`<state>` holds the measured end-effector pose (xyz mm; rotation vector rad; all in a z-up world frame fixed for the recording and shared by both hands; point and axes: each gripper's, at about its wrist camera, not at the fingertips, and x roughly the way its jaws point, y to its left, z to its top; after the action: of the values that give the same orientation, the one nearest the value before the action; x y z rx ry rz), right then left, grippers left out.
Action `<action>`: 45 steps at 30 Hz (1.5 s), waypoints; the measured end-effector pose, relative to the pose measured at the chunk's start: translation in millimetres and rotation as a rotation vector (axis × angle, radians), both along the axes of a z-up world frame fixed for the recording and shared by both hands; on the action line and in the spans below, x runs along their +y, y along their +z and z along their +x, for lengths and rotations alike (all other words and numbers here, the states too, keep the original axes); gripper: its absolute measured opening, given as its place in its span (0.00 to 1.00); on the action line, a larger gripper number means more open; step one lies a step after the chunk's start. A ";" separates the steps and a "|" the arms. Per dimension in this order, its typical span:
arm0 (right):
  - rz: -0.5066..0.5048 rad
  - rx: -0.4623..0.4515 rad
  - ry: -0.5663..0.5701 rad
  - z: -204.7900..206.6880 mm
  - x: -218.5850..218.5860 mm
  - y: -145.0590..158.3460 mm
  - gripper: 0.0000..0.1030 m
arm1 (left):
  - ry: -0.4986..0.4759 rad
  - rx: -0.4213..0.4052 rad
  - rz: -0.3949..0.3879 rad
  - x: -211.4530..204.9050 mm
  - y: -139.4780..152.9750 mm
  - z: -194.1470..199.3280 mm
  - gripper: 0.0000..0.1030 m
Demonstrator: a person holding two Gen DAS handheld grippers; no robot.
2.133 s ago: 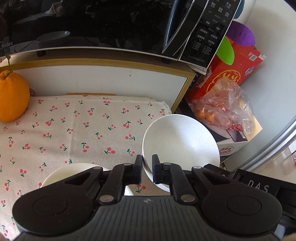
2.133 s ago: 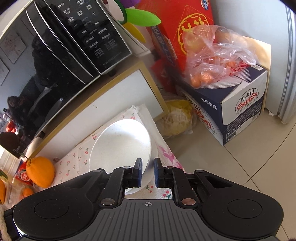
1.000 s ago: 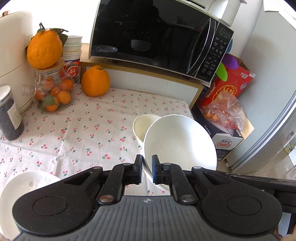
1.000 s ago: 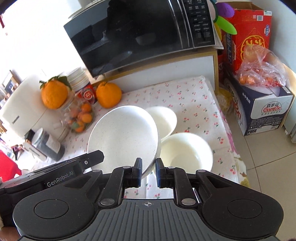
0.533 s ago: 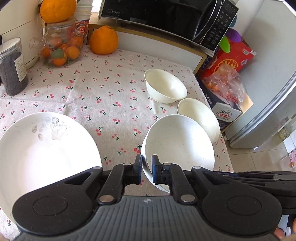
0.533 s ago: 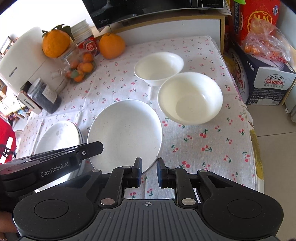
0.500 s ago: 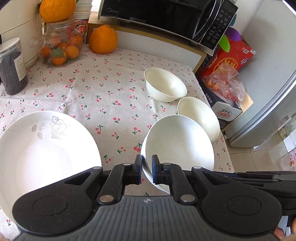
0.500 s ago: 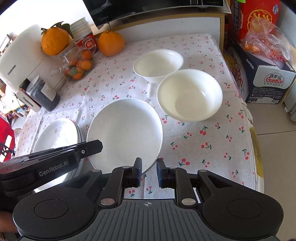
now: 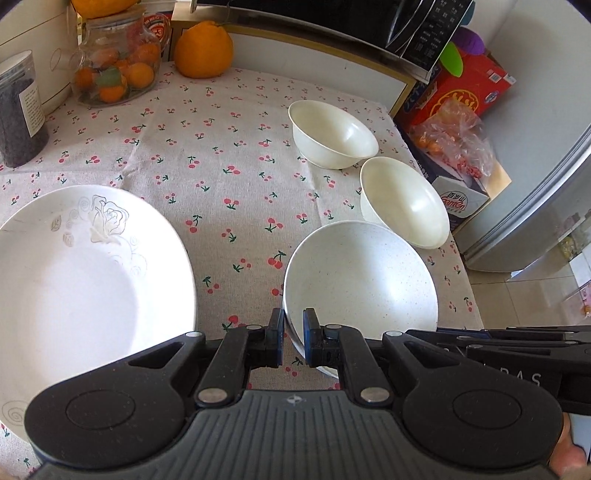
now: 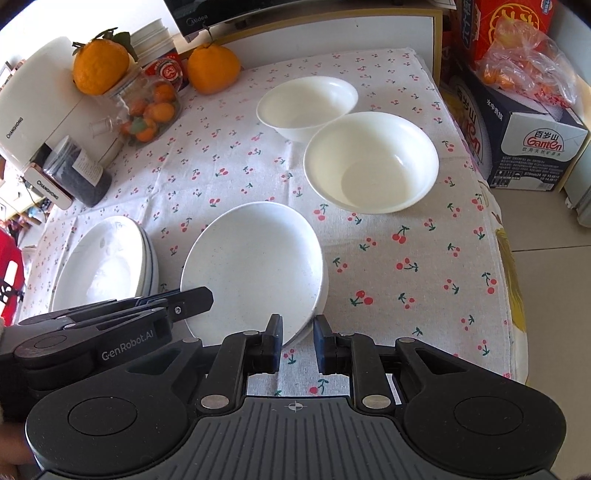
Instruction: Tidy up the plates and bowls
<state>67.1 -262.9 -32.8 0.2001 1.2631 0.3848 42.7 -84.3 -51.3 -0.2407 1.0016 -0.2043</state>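
Note:
A speckled white plate (image 9: pixel 360 275) (image 10: pixel 255 264) rests on the cherry-print tablecloth (image 9: pixel 207 155) near the front edge. My left gripper (image 9: pixel 293 341) is shut on its near rim. My right gripper (image 10: pixel 297 341) has its jaws a little apart around the rim, loose. Two plain white bowls (image 9: pixel 332 134) (image 9: pixel 404 201) stand beyond the plate, also in the right wrist view (image 10: pixel 306 105) (image 10: pixel 371 160). A stack of white plates with a rose pattern (image 9: pixel 85 273) (image 10: pixel 105 264) lies to the left.
A jar of small oranges (image 10: pixel 144 110), a large orange (image 10: pixel 213 68), a dark canister (image 10: pixel 79 173), a white appliance (image 10: pixel 40 107) and a microwave (image 9: pixel 369 22) line the back. Boxes and a bag of fruit (image 10: pixel 524 74) stand on the floor to the right.
Both grippers carried the speckled plate from the far right end back to the table's front and lowered it beside the plate stack. The right gripper's jaws have widened off the rim.

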 end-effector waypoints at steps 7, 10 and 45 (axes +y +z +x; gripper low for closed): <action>-0.005 -0.006 -0.003 1.5 1.3 0.4 0.19 | -0.001 -0.005 0.014 0.0 -1.1 0.8 0.11; -0.005 -0.010 -0.009 2.1 -0.7 1.1 0.19 | 0.001 -0.012 0.020 -0.1 0.1 1.5 0.16; -0.007 -0.074 -0.353 48.0 -72.6 -4.0 0.60 | -0.009 -0.144 0.075 -23.4 31.9 62.1 0.75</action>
<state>115.2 -335.5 -36.8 0.3927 1.1294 0.0826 104.7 -107.7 -19.4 -0.1512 0.8662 -0.1892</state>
